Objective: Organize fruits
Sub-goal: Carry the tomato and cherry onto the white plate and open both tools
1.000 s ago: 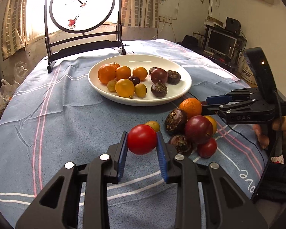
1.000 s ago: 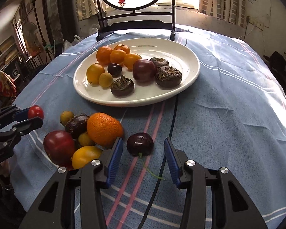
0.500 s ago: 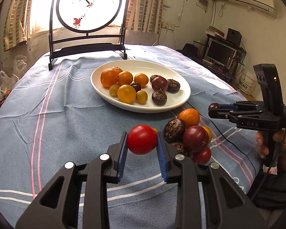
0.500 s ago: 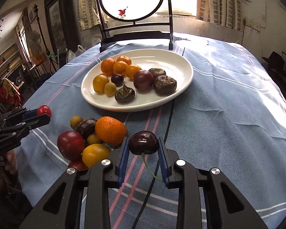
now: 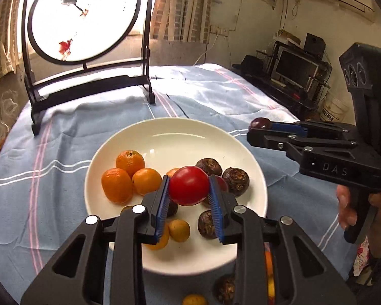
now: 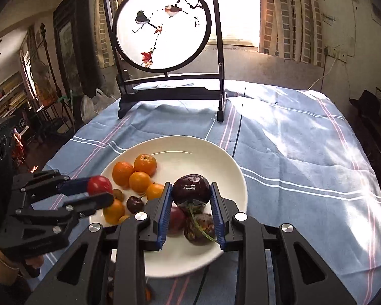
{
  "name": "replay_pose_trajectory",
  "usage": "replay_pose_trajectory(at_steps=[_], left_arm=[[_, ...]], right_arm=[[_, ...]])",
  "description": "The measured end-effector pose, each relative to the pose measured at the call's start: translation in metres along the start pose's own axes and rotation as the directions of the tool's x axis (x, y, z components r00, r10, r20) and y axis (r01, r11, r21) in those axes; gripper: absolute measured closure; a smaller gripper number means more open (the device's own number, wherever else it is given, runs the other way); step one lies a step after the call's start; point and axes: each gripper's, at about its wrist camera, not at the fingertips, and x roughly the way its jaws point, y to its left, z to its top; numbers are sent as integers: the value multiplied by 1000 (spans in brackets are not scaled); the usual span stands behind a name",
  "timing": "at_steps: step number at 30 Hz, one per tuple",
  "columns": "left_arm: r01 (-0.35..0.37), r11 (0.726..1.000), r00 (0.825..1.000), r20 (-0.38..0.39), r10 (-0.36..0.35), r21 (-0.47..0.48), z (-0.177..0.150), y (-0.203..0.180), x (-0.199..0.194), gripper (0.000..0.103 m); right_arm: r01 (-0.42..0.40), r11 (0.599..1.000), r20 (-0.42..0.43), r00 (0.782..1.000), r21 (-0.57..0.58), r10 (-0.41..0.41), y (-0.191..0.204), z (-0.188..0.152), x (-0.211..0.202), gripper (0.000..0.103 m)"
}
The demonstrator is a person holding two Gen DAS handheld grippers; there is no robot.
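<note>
Over a round white ceramic plate [image 5: 254, 178] of oranges and dark fruits on the blue-striped clothed desk [image 6: 304, 178], the left gripper [image 5: 189, 190] fingers clamp a round red tomato-like fruit [image 5: 189, 188], while the right gripper [image 6: 191, 198], fingers having just closed, pinches a dark purple stemmed cherry [image 6: 191, 189].

- Tabletop [image 6: 292, 178]: covered by a blue cloth [image 5: 63, 152] with white and pink stripes; cloth creased.
- White plate [image 5: 180, 132] sits on the cloth, near middle.
- Black-framed round screen [image 6: 165, 25] with a bird painting stands on its feet at the far edge, behind the plate.
- Loose fruits [image 5: 224, 288] lie on the cloth just beside the plate's near rim; partly hidden.
</note>
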Motion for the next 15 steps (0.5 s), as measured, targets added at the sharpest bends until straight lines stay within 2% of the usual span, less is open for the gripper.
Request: replay_pose_trajectory(at_steps=[3, 4, 6, 10, 11, 13, 15], left_arm=[[-7, 999, 999, -43, 5, -36, 2, 8, 23, 70], [-14, 999, 999, -47, 12, -46, 2, 10, 25, 62], [-11, 998, 999, -31, 9, -59, 1, 12, 18, 48], [-8, 999, 1000, 23, 9, -36, -12, 5, -18, 36], [2, 1000, 1000, 32, -1, -26, -18, 2, -29, 36], [-29, 999, 999, 33, 28, 20, -37, -9, -51, 33], [-35, 997, 999, 28, 33, 65, -61, -20, -70, 33]], right_arm=[[18, 1000, -25, 1000, -7, -18, 3, 3, 29, 69], [50, 999, -32, 998, -11, -50, 4, 2, 34, 60], [58, 998, -19, 998, 8, -58, 3, 0, 33, 59], [17, 1000, 20, 1000, 15, -17, 4, -15, 3, 57], [0, 1000, 25, 1000, 14, -1, 5, -22, -7, 54], [-31, 1000, 31, 999, 6, 31, 9, -39, -30, 48], [-52, 999, 34, 998, -8, 52, 14, -61, -52, 47]])
